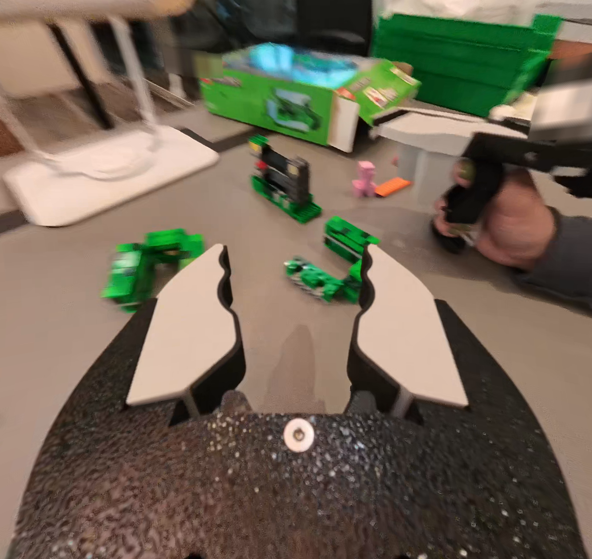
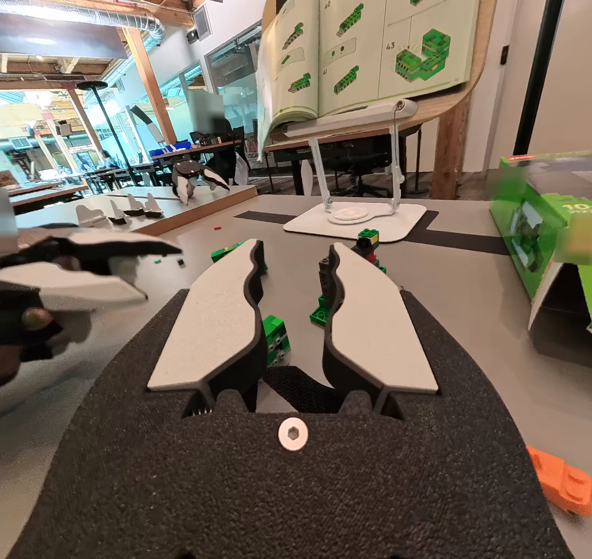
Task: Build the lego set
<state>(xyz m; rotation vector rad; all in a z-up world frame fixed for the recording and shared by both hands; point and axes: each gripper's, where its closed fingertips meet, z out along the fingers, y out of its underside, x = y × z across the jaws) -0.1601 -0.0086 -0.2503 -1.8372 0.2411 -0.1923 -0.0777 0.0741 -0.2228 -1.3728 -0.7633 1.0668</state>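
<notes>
Both grippers are hovering with jaws wide, holding nothing: left gripper (image 1: 296, 252) just short of green Lego pieces (image 1: 315, 276) lying on the grey counter (image 1: 80, 335); right gripper (image 2: 296, 245) straddling a black-and-green Lego build (image 2: 325, 290).

Black speckled body (image 1: 298, 479), white-faced jaws, silver screw (image 1: 298, 436), grey sleeve (image 1: 563, 264).
</notes>
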